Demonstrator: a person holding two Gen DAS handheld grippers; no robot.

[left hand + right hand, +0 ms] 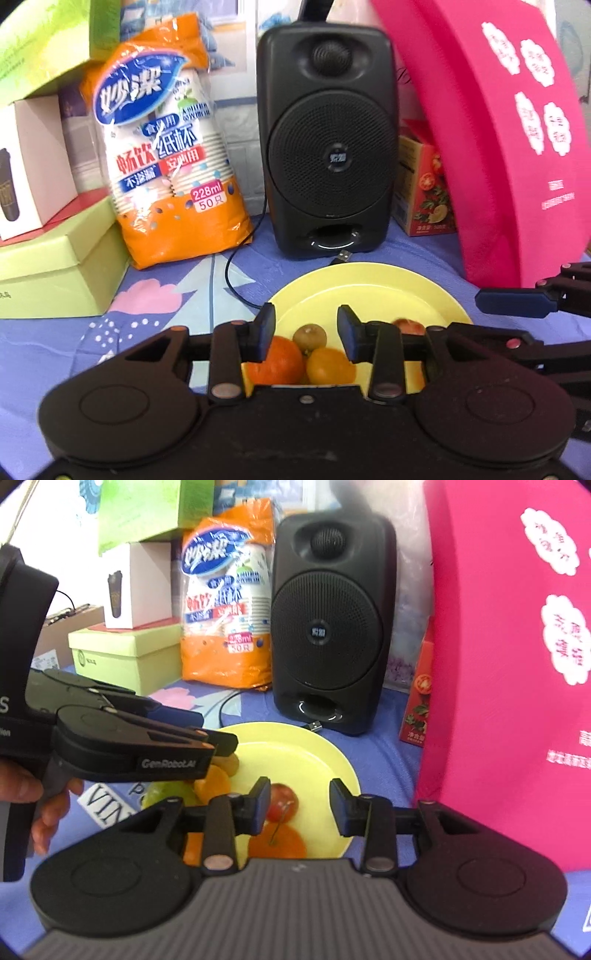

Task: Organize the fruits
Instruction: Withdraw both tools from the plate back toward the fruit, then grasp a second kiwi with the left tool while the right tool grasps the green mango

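A yellow plate (369,284) (306,753) on the blue patterned cloth holds several fruits. The left wrist view shows an orange (277,360), a kiwi (310,335), a yellow-orange citrus (328,365) and a red apple (408,326). My left gripper (306,334) hovers over the plate's near side, jaws apart with nothing between the pads. My right gripper (300,805) hovers above the apple (284,799) and another orange (277,840), jaws also apart and holding nothing. A green fruit (166,794) lies at the plate's left edge. In the right wrist view, the left gripper (201,727) reaches in from the left.
A black speaker (328,140) stands behind the plate, its USB cable (231,273) trailing on the cloth. An orange pack of paper cups (162,147) and green boxes (55,258) stand at the left. A large pink box (498,147) walls the right. A hand (22,786) holds the left gripper's handle.
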